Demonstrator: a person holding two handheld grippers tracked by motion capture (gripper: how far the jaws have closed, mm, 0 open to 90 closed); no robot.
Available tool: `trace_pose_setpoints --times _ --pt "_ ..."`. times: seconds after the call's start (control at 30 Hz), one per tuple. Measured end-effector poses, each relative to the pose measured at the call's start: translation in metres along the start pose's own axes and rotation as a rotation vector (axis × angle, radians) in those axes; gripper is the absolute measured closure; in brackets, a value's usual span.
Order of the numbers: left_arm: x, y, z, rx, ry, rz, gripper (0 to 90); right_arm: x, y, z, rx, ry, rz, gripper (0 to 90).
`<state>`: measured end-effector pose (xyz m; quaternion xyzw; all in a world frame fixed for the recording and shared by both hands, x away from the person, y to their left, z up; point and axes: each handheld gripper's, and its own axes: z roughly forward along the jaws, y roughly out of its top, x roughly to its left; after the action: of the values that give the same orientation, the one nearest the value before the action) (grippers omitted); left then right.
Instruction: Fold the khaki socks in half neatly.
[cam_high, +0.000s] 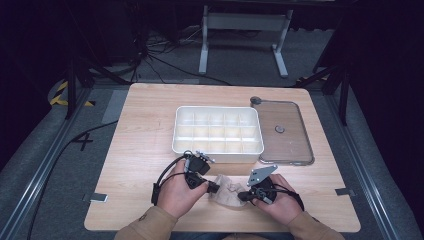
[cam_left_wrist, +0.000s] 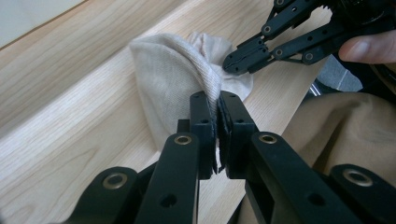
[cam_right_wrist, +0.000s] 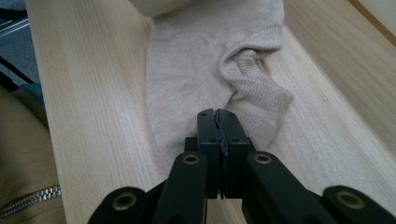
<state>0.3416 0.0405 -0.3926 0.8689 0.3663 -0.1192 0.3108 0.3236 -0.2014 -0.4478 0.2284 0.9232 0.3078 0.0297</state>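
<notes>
Both tongs (cam_left_wrist: 217, 100) (cam_right_wrist: 218, 116) apparently clamped on beige sock (cam_right_wrist: 196, 70).

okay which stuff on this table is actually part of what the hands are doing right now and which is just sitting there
In use:
beige sock
left gripper, shut on the sock
right gripper, shut on the sock

Lying about:
white divided tray
clear lid

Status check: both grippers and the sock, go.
Left gripper shut on the beige sock. Right gripper shut on its other end. Sock on the table, short of the white divided tray; nothing in the way.
</notes>
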Motion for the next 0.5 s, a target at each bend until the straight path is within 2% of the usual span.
trace_pose_setpoints --times 0.37,0.5 --pt "-0.011 0.009 0.010 0.006 -0.011 0.038 85.3 0.001 -0.001 0.001 -0.013 0.004 0.004 89.4" --pt "-0.012 0.012 0.017 0.012 -0.033 0.043 85.3 0.003 -0.001 0.004 -0.037 0.017 0.013 89.2"
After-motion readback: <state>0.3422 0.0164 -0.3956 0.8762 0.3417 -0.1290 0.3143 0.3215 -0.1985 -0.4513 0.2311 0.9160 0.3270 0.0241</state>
